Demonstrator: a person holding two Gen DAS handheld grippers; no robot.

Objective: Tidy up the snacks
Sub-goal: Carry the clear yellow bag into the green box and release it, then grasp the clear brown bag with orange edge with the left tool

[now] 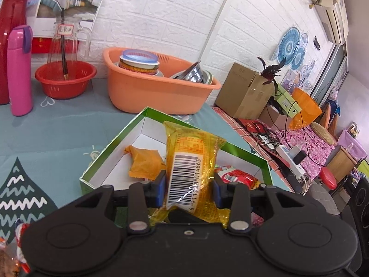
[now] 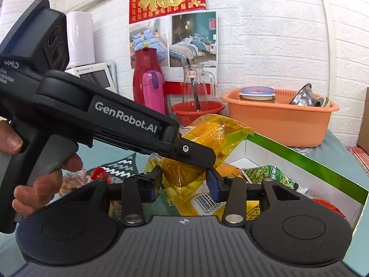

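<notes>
In the left wrist view my left gripper (image 1: 189, 184) is shut on a yellow snack packet (image 1: 191, 161) with a barcode, and holds it just over the green-rimmed white box (image 1: 115, 143). An orange packet (image 1: 145, 161) and a red packet (image 1: 237, 177) lie in that box. The right wrist view shows the left gripper (image 2: 203, 159) from the side, with a person's hand (image 2: 34, 184) on its grip. Just below it, my right gripper (image 2: 183, 180) is shut on the crumpled end of a second yellow packet (image 2: 198, 203). A green pea packet (image 2: 265, 173) lies in the box (image 2: 299, 159).
Behind the box stand an orange basin (image 1: 161, 92) of bowls, a red basin (image 1: 65, 80), a glass jug (image 1: 66, 39), a pink bottle (image 1: 19, 69) and a red thermos (image 1: 9, 34). Loose snacks (image 2: 73, 180) lie on the teal cloth left of the box.
</notes>
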